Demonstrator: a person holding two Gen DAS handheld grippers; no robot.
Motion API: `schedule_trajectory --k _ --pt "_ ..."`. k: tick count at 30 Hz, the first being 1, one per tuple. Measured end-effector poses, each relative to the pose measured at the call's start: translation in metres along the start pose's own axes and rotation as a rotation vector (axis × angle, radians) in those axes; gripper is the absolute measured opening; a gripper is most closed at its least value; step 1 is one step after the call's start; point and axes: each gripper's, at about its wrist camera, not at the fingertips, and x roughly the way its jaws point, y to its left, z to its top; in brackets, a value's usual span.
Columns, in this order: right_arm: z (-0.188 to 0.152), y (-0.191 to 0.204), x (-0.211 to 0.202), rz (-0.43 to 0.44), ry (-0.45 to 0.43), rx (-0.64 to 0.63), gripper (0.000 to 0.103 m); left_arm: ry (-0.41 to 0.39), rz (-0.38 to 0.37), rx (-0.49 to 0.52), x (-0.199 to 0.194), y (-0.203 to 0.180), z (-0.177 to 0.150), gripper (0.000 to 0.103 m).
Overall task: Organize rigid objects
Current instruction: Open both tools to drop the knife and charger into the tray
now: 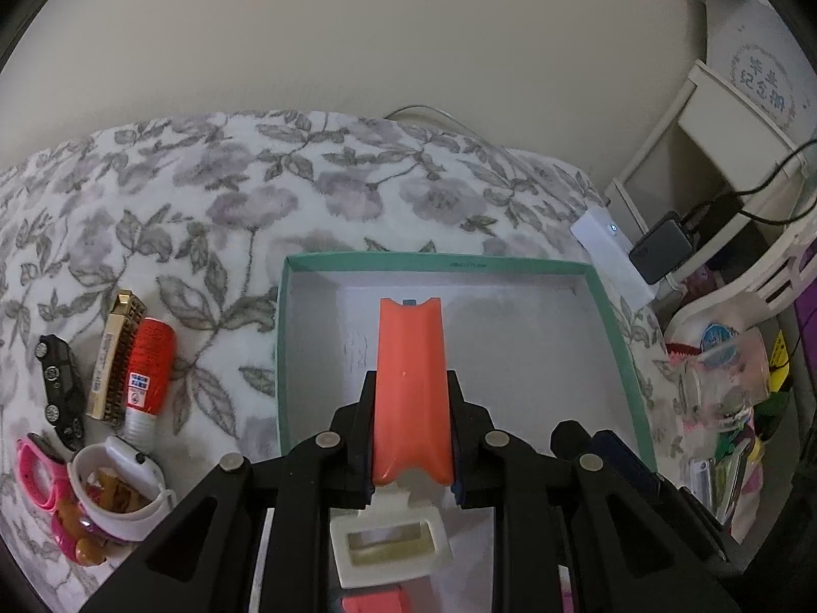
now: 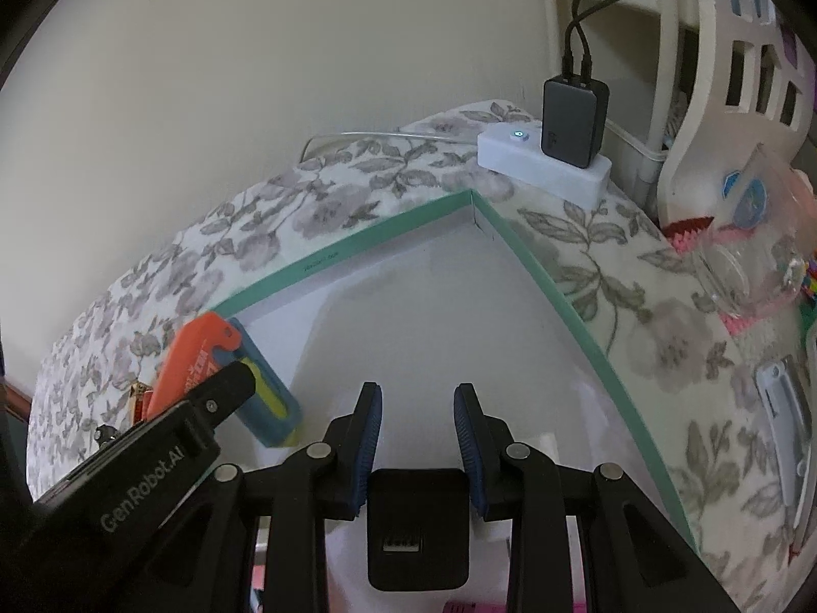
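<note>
The left gripper (image 1: 411,439) clamps the orange case (image 1: 410,383) over the green-rimmed box (image 1: 618,337), the right gripper (image 2: 417,439) closed empty; an early release could bounce it out.

Black tongs (image 2: 417,452) with blue pads (image 2: 371,439), silver screws (image 2: 517,451).

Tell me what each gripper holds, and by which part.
The left gripper clamps the orange utility knife across its sides near the rear end, over the green box. The right gripper holds nothing.
</note>
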Motion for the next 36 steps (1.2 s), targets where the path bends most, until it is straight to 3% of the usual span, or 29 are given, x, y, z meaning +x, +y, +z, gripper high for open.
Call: schedule_trajectory --k 12,15,16,17,23,25,28,29,36 --pt "0.014 0.004 0.016 -0.018 0.026 -0.048 0.032 0.056 -0.024 -0.055 0.02 0.016 -0.001 0.024" --pt "0.013 0.005 0.021 -0.016 0.053 -0.049 0.034 0.07 -0.015 -0.058 0.023 0.019 -0.002 0.035" --pt "0.012 0.004 0.022 -0.014 0.058 -0.047 0.034 0.078 -0.012 -0.058 0.023 0.021 -0.002 0.047" --pt "0.011 0.004 0.022 -0.013 0.059 -0.046 0.034 0.09 -0.016 -0.062 0.024 0.022 -0.002 0.051" --pt "0.007 0.0 0.024 -0.016 0.078 -0.028 0.035 0.119 -0.026 -0.05 0.02 0.021 -0.002 0.054" --pt "0.005 -0.004 0.025 -0.021 0.089 -0.015 0.039 0.127 -0.016 -0.039 0.018 0.019 -0.001 0.055" --pt "0.003 -0.008 0.023 -0.026 0.102 0.002 0.045 0.133 0.004 -0.041 0.013 0.021 0.0 0.066" --pt "0.003 -0.008 0.022 -0.026 0.104 0.001 0.047 0.137 -0.021 -0.052 0.01 0.022 0.001 0.068" --pt "0.002 0.006 0.006 -0.021 0.102 -0.037 0.056 0.108 0.01 -0.078 -0.015 0.027 0.001 0.073"
